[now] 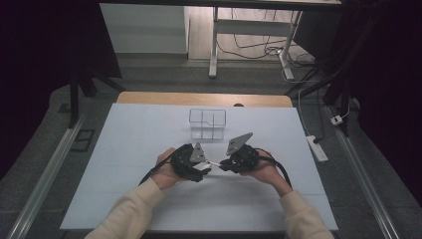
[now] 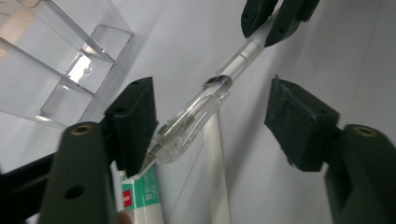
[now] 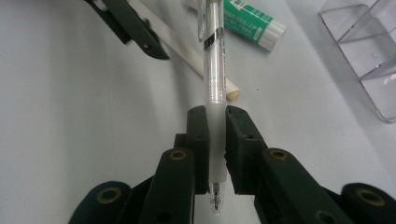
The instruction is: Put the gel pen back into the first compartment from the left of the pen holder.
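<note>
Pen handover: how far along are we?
Done: the right gripper is shut on the clear pen near its tip. In hand: the left gripper straddles its cap end, jaws not pressing. Left: the clear organiser looks empty; a white stick and a green-labelled tube lie on the table.

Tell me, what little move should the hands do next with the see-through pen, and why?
Probably close the left gripper on the pen's cap end. The right gripper already clamps the pen near its tip, while the cap end lies between the left jaws with only one pad near it, so nothing grips it there yet.
</note>
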